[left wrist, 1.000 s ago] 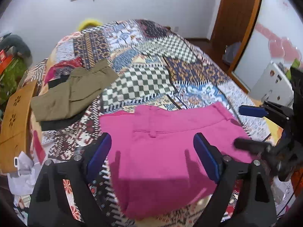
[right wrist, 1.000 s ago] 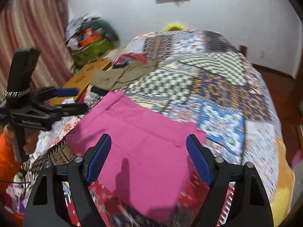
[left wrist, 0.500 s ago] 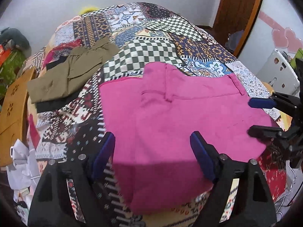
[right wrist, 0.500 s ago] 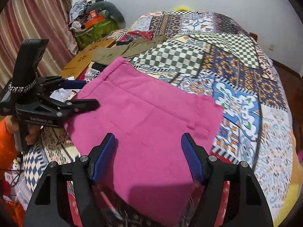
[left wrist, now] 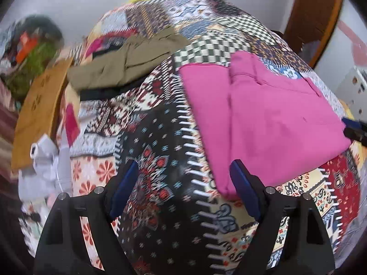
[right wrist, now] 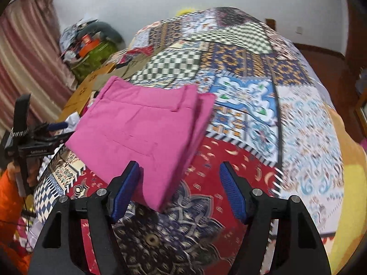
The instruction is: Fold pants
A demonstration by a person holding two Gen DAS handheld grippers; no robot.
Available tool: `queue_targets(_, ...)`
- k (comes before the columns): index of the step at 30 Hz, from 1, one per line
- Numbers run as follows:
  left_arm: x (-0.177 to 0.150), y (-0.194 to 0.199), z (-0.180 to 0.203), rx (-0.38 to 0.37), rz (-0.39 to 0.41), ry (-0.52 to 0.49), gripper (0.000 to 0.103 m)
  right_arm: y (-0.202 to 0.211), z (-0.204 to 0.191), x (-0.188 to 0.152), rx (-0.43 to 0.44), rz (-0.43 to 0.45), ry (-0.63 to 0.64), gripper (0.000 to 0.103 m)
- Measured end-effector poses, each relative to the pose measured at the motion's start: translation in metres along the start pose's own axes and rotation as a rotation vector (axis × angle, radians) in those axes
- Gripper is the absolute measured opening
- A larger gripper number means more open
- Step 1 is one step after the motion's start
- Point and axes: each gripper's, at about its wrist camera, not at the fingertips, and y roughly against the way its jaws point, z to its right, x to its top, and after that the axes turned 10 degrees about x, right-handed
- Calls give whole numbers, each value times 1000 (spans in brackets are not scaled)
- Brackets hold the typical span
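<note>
The pink pants [left wrist: 263, 119] lie folded flat on the patchwork bedspread [left wrist: 160, 171]. My left gripper [left wrist: 183, 183] is open over bare quilt at their near left corner, and its right finger [left wrist: 243, 188] almost meets the pink edge. In the right wrist view the pants [right wrist: 142, 133] spread up and left. My right gripper [right wrist: 179, 188] is open, and the pants' near corner lies below it between the two fingers, untouched by the pads. Each gripper shows in the other's view: the right gripper [left wrist: 353, 128] at the pants' right edge, the left gripper [right wrist: 34, 142] at their left edge.
Folded olive pants [left wrist: 128, 68] rest on a black garment at the bed's far left. A wooden board [left wrist: 39, 110] and white items [left wrist: 45, 160] sit beside the bed. A clutter pile [right wrist: 91, 45] and curtain [right wrist: 23, 57] stand on that side. A wooden door [left wrist: 314, 18] is at the right.
Both grippers have come down toward the bed and parted: the left slid off the pants to their left corner, the right to the opposite near corner. The right jaws narrowed a little.
</note>
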Motion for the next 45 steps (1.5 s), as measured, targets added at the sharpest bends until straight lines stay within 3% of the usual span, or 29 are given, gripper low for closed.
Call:
queue_targets(4, 12, 13, -10, 12, 43, 34, 83, 13, 9, 1, -48, 14, -28, 68)
queue_targets(9, 38, 17, -6, -81, 62, 71, 83, 22, 14, 13, -76, 58, -37, 70)
queue_targets(12, 50, 7, 6, -137, 45, 71, 83, 16, 15, 23, -53, 67, -55, 70)
queue_targets(27, 69, -48, 26, -251, -70, 123, 83, -43, 24, 37, 62, -29, -94, 72)
queue_targets(31, 73, -59, 21, -327, -97, 179, 82, -46, 26, 43, 70, -19, -101, 64)
queue_targets(33, 75, -58, 22, -336, -84, 170, 75, -47, 25, 46, 77, -17, -99, 58)
queue_targets(38, 80, -49, 32, -362, -54, 131, 42, -52, 27, 55, 92, -17, -102, 41)
queue_targets(41, 83, -44, 34, -353, -33, 136, 29, -52, 27, 58, 87, -6, -102, 31)
queue_targets(45, 86, -35, 33, -351, -1, 133, 21, -45, 24, 62, 69, 29, -86, 22)
